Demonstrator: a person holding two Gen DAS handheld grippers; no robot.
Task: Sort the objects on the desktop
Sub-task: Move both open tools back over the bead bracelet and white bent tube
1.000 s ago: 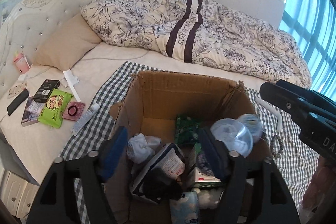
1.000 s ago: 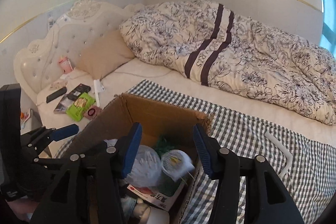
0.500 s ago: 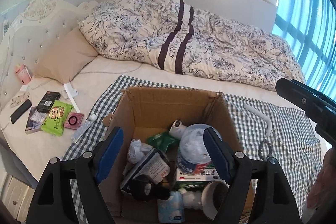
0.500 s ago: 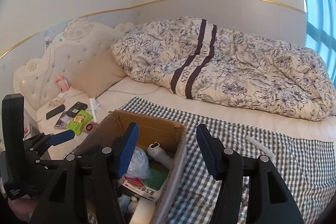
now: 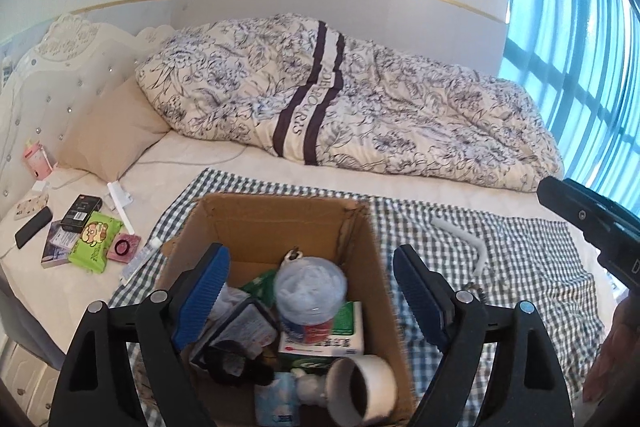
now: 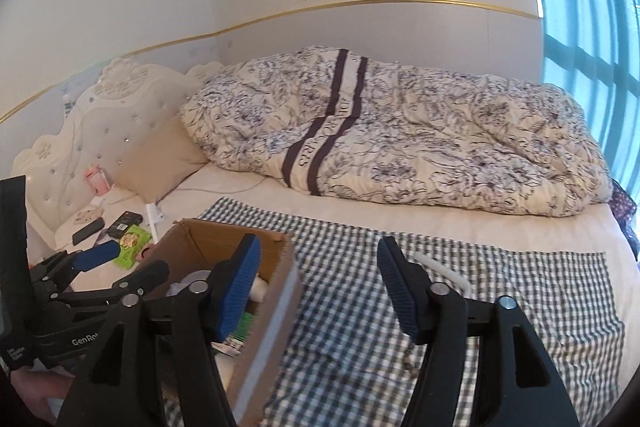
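Since a sec ago both grippers have pulled up and back from the cardboard box (image 5: 280, 227), and the right one has swung off to the right, so its view now looks mostly at checked cloth w/ the box off at its left. The clear round tub that was between the right fingers a sec ago isn't there anymore

The box sits on the blue-white checked cloth (image 5: 500, 267) on the bed, flaps open, stuffed w/ stuff: a clear plastic tub w/ red label (image 5: 310, 291) upright in the middle, a green-white carton (image 5: 336, 339) under it, a white mug (image 5: 364, 391) on its side at the near edge, a black pouch-looking thing at the left (can't tell exactly what)

Left gripper (image 5: 310, 293) hovers over the box, jaws spread wide, nothing in them. Right gripper (image 6: 318, 285) is also wide open and empty, over the cloth just right of the box wall

On the cloth right of the box lies a bent white tube (image 5: 464, 239), and near it something small and dark, too blurry to ID

Further out, left on the bare sheet: green wipes pack (image 5: 94, 241), small pink case (image 5: 124, 247), black box (image 5: 82, 213), black phone (image 5: 34, 231), white tube (image 5: 140, 259) at the cloth edge. Beige pillow (image 5: 108, 131) and floral duvet (image 5: 360, 107) behind
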